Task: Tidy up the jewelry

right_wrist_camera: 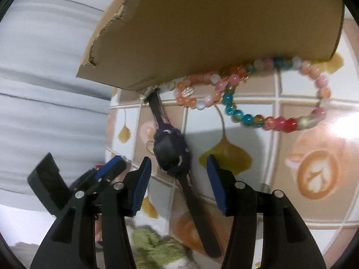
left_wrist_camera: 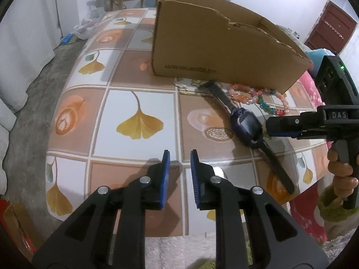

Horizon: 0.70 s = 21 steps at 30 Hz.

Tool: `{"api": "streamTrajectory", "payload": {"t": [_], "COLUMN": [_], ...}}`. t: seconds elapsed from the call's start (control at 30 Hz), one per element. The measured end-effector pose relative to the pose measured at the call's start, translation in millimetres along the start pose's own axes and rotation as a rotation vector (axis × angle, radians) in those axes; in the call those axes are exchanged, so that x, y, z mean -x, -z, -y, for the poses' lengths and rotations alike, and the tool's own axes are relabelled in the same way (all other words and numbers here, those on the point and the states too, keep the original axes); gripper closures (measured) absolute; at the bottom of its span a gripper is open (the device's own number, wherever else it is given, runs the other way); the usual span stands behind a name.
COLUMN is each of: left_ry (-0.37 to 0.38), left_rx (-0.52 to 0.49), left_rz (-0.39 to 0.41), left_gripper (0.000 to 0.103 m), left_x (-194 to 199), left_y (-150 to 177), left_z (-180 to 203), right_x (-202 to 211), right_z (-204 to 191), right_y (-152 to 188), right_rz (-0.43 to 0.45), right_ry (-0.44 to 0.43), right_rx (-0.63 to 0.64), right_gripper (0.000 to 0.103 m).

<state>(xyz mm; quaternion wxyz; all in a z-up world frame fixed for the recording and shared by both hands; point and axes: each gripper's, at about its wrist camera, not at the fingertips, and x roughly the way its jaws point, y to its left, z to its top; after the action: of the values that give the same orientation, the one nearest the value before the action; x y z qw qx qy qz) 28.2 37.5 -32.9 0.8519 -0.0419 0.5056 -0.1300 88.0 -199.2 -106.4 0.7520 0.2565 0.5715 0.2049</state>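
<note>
Right wrist view: right gripper (right_wrist_camera: 178, 177) spread, straddling dark blue wristwatch with black strap (right_wrist_camera: 172, 154), pads not touching. Watch flat on tiled-pattern surface (right_wrist_camera: 314, 201), torn brown cardboard box (right_wrist_camera: 224, 33) at 12 o'clock, multicoloured bead bracelets (right_wrist_camera: 276, 103) at 1 o'clock. Left gripper (left_wrist_camera: 180, 174) slightly parted, empty. Step: grasping watch. Next: close, lift into box.

Both grippers are black plastic with flat blue ribbed pads and round silver screws at the finger joints. The left gripper (left_wrist_camera: 180, 157) fills the picture from six o'clock. The right gripper (left_wrist_camera: 268, 127), at three o'clock, carries white "DAS" lettering and a green light. The hand (left_wrist_camera: 342, 174) wears a fuzzy green sleeve (left_wrist_camera: 332, 208).
</note>
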Motion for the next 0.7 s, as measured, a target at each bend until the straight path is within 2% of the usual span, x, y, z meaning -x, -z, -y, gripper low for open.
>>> {"api": "streamTrajectory", "payload": {"t": [0.1, 0.27, 0.47, 0.53, 0.57, 0.6, 0.7], "left_ry": [0.004, 0.022, 0.086, 0.092, 0.099, 0.106, 0.109], "left_rx": [-0.008, -0.015, -0.038, -0.043, -0.053, -0.070, -0.112], "left_rz": [-0.003, 0.005, 0.063, 0.070, 0.073, 0.076, 0.075], "left_gripper": [0.085, 0.085, 0.085, 0.085, 0.084, 0.084, 0.083], "left_x": [-1.6, -2.5, -7.8, -14.9, -19.1, -25.5, -38.6], "left_y": [0.2, -4.5, -36.5, -47.3, -52.8, -59.3, -66.9], "left_z": [3.1, 4.0, 9.3, 15.0, 18.7, 25.3, 40.6], "right_x": [1.4, -5.7, -26.5, -32.5, -38.5, -40.0, -40.4], "right_z": [-10.7, -36.0, -63.6, -65.9, -67.4, -65.7, -66.6], "right_y": [8.8, 33.1, 63.4, 66.9, 67.1, 66.4, 64.2], "right_rz": [0.026, 0.068, 0.112, 0.120, 0.124, 0.123, 0.126], "right_ry": [0.049, 0.234, 0.444, 0.509, 0.555, 0.570, 0.559], "right_rx": [0.057, 0.199, 0.366, 0.385, 0.396, 0.399, 0.388], "right_gripper": [0.053, 0.053, 0.053, 0.053, 0.055, 0.065, 0.081]}}
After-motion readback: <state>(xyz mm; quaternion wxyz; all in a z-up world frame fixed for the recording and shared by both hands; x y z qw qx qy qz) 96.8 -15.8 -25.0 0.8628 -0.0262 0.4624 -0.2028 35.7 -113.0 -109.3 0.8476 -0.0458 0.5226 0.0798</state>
